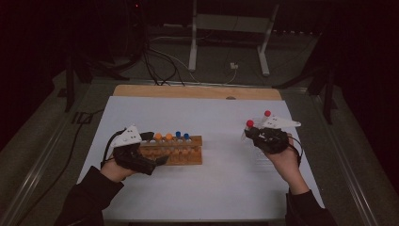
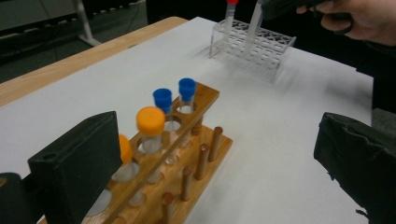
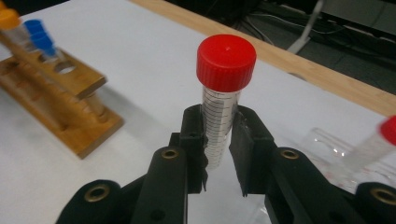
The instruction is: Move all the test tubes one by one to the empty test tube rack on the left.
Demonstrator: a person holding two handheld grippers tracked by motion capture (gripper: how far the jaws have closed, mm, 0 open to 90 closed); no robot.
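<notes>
Right gripper (image 3: pixel 218 154) fingers clamped together, left gripper (image 2: pixel 219 168) fingers spread wide.

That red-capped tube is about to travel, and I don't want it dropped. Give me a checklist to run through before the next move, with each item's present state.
1. Grip: right gripper is shut on the red-capped tube, pads on both sides. Ok.
2. Cap: the red cap sits square on the held tube. Ok.
3. Tube tip free of the clear rack: the lower end is hidden by the jaws. Cannot tell.
4. Wooden rack has empty holes by its orange and blue tubes. Ok.
5. Left gripper: jaws open around the wooden rack's end, not pressing it. Rack not steadied: not ok.
6. Second red-capped tube stands in the clear rack. Ok.
</notes>
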